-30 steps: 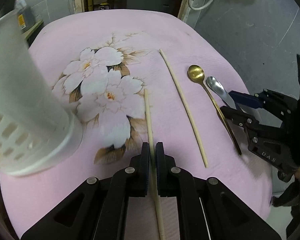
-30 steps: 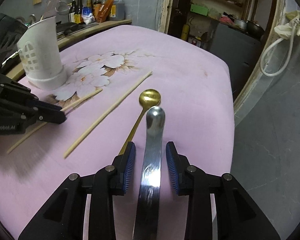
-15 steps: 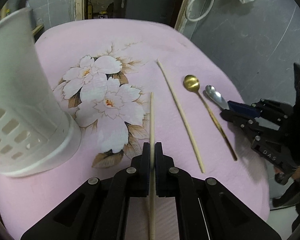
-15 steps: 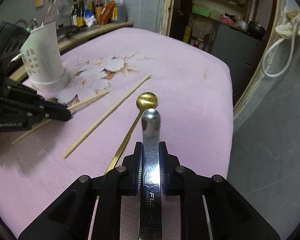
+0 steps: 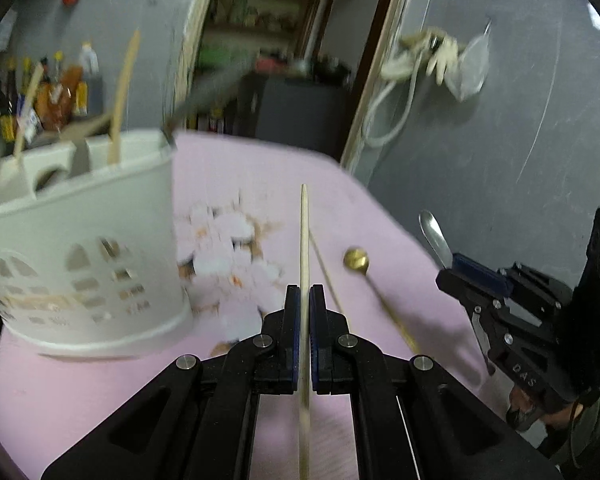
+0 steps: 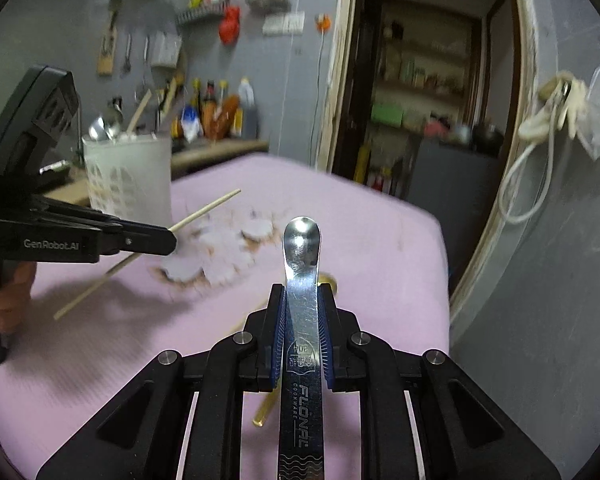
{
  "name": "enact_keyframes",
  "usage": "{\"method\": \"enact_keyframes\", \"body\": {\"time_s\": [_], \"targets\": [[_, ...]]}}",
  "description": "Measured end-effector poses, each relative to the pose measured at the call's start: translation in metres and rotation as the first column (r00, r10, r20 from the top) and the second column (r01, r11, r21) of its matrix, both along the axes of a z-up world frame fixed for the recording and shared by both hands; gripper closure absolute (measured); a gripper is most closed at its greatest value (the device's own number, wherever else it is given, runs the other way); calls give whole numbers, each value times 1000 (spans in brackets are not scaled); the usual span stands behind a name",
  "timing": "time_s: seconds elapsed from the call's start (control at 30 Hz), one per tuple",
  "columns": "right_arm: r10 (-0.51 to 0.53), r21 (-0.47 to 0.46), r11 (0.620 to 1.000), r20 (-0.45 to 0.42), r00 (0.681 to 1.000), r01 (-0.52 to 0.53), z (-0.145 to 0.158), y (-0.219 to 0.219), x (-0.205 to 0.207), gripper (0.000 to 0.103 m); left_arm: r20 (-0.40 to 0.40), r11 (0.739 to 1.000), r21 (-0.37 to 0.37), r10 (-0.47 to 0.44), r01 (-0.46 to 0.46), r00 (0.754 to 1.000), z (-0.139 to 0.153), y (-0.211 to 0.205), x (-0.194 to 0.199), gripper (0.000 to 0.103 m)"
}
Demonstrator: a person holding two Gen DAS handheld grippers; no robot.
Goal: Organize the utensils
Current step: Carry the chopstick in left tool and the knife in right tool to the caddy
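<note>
My left gripper (image 5: 304, 292) is shut on a wooden chopstick (image 5: 304, 232), held off the cloth with its tip pointing away. The white slotted utensil holder (image 5: 84, 240) stands close on its left, with several utensils in it. My right gripper (image 6: 302, 292) is shut on the flat handle of a silver spoon (image 6: 302, 240), bowl forward, raised above the table. A second chopstick (image 5: 326, 276) and a gold spoon (image 5: 356, 259) lie on the cloth between the two grippers. From the right wrist, the left gripper (image 6: 168, 240) shows at the left with its chopstick (image 6: 208, 210) in front of the holder (image 6: 128, 176).
The table wears a pink cloth (image 5: 100, 380) with a flower print. Its right edge drops off beside a grey wall. Bottles (image 6: 216, 112) stand on a counter behind the holder. A doorway with shelves (image 6: 420, 92) opens beyond the far edge. A hand (image 6: 8, 296) grips the left tool.
The right jaws closed on the silver spoon's handle. Both grippers then rose off the cloth with chopstick and spoon and tipped upward, so the holder's rim and back wall came into view.
</note>
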State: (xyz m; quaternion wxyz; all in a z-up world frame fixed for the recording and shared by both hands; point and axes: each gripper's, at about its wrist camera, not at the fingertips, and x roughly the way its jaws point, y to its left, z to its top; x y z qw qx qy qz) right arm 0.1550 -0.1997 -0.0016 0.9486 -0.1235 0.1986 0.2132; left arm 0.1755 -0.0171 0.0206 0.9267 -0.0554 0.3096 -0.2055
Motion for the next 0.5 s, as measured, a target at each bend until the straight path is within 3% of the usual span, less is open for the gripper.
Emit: {"method": "enact_keyframes", "body": {"time_s": [0.07,0.27,0.5], "targets": [[-2,26,1000,77,997,0,8,2,-9,90,64,1000,-4,27,-26,998,9,-3,-4,101],[1,75,997,188,982,-16,28,9,-20,90,226,996,-15,92,-91,970,25,-3,-21,101],[34,135,988,288,957,-76,57,25,-26,90,327,986,-77,166,-148,931,37,10,-28,101]]}}
